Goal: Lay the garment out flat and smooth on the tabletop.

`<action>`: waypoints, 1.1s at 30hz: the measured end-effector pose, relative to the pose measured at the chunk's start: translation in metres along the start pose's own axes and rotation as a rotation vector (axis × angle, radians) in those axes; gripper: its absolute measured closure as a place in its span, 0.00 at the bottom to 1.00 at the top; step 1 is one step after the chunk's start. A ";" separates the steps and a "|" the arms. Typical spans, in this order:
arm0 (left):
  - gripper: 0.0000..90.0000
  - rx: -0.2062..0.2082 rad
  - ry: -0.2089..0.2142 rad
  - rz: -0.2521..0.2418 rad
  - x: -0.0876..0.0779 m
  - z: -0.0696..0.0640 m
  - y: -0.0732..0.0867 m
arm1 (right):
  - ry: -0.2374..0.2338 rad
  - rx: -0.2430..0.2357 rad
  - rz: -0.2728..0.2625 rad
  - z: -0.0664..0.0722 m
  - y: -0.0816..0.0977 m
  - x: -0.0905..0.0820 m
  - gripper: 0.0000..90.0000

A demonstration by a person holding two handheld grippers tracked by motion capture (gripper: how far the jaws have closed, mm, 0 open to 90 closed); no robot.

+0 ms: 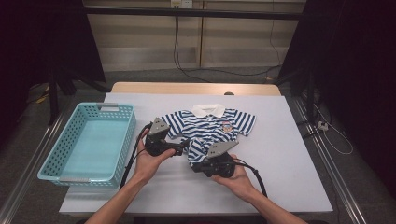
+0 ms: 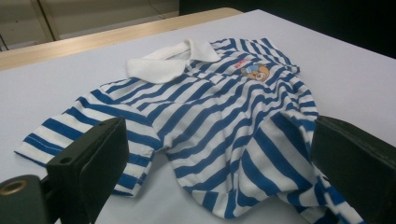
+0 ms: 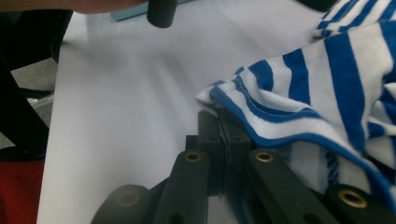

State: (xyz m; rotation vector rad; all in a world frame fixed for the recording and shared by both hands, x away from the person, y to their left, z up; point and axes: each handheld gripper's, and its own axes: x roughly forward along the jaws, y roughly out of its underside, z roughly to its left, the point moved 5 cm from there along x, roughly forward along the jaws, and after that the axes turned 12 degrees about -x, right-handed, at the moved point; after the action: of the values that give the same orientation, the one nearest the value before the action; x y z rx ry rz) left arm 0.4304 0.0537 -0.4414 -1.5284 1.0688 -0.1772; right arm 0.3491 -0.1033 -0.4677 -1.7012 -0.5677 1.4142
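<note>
Your right gripper (image 3: pixel 223 135) is closed tight on the bottom hem of the striped polo shirt (image 1: pixel 208 128), pinching the fabric at the corner that has been lifted over the body. Your left gripper (image 2: pixel 219 186) has its jaws spread wide and holds nothing; the shirt lies straight ahead of it, with the near sleeve (image 2: pixel 79 135) just beyond one jaw. The shirt rests on the tabletop (image 1: pixel 280 154), collar away from you, its long axis running from you toward the far edge. Your left hand (image 1: pixel 149 161) is nearer that sleeve. The turquoise basket (image 1: pixel 119 140) sits left of the shirt with nothing in it.
</note>
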 end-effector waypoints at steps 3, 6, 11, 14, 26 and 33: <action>0.06 0.007 -0.024 0.013 0.000 0.001 0.000 | -0.027 -0.012 0.008 0.005 -0.001 0.003 0.90; 0.06 0.003 -0.011 0.015 0.001 -0.001 0.000 | -0.027 -0.019 0.000 0.005 -0.003 0.000 0.86; 0.08 -0.001 0.009 0.021 0.000 -0.008 -0.003 | -0.009 -0.016 -0.017 0.006 -0.006 -0.007 0.76; 0.11 -0.002 0.037 0.028 0.001 -0.015 -0.003 | 0.002 -0.016 -0.014 0.009 -0.004 -0.013 0.73; 0.26 -0.020 0.127 0.087 0.015 -0.035 0.004 | 0.075 -0.003 0.011 0.016 0.019 -0.053 0.72; 0.40 -0.032 0.169 0.143 0.021 -0.041 0.009 | 0.181 0.041 -0.004 0.000 0.039 -0.092 0.81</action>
State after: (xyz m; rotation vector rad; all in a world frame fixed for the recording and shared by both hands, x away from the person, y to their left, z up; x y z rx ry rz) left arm 0.4113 0.0113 -0.4468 -1.4785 1.3158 -0.1934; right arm 0.3184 -0.1962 -0.4471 -1.7714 -0.4385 1.2450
